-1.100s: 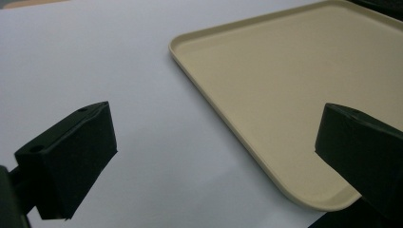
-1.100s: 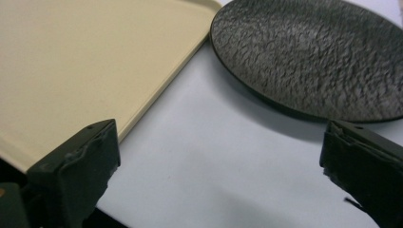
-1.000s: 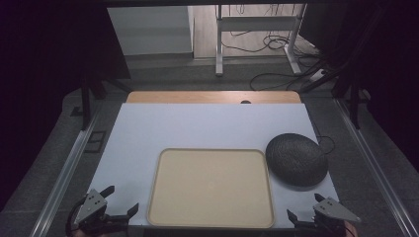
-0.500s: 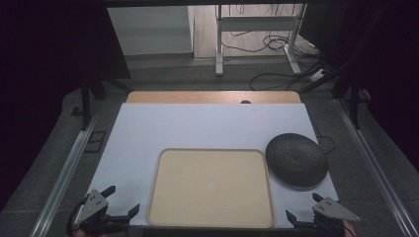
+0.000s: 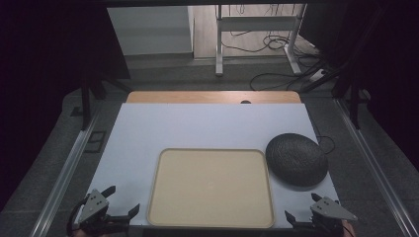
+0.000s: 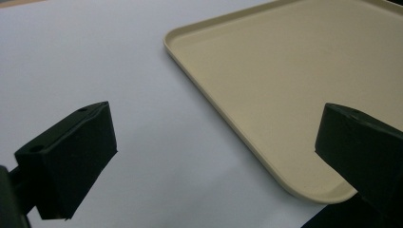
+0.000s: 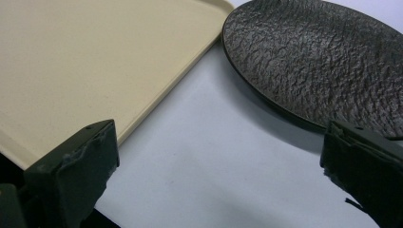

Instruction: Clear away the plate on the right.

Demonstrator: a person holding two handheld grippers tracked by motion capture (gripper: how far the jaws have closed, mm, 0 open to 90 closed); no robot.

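A beige rectangular tray (image 5: 211, 187) lies empty on the white table top (image 5: 197, 128) near the front edge. Right of it rests a dark, rough-textured round plate (image 5: 296, 159), partly over the table's right edge. My left gripper (image 5: 123, 199) sits at the front left corner, open, with nothing between its jaws. In the left gripper view it (image 6: 216, 152) faces the tray's near left corner (image 6: 294, 71). At the front right corner my right gripper (image 5: 301, 210) is open and empty. Its own view (image 7: 218, 166) looks at the gap between tray (image 7: 95, 61) and plate (image 7: 323, 61).
A wooden strip (image 5: 212, 97) runs along the table's far edge. Metal rails (image 5: 64, 173) flank the table on both sides. Beyond it are grey carpet, desk legs (image 5: 219, 44) and loose cables (image 5: 276, 74) on the floor.
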